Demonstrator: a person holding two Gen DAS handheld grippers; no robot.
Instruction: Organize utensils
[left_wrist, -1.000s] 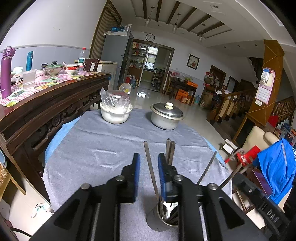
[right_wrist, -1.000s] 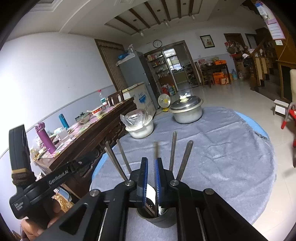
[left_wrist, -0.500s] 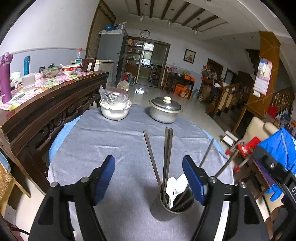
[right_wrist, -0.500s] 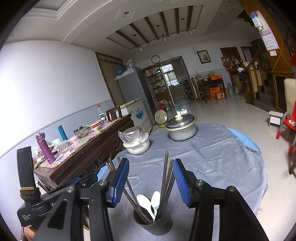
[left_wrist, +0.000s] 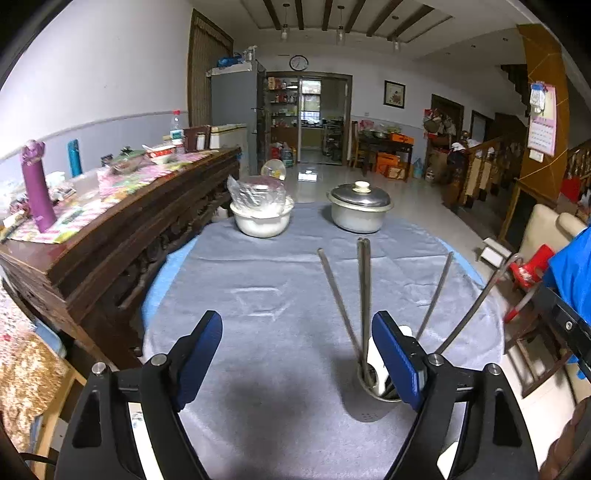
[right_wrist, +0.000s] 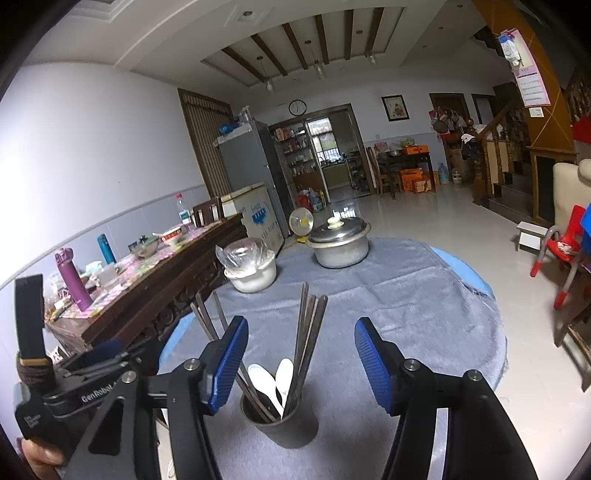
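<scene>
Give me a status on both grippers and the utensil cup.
Left gripper and right gripper open, empty, jaws just been opening. Chopsticks and white spoons standing in the cup. Pot and bowl far side, nothing blocking.

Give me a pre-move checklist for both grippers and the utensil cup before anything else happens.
1. Left gripper jaws apart, nothing between them after just opening: ok.
2. Right gripper released, just opened, pads clear of the chopsticks: ok.
3. Utensil cup upright on the grey cloth: ok.
4. White spoons inside the cup: ok.
5. Loose utensils left on the cloth: none seen, ok.
6. Cup steady: cannot tell.
</scene>
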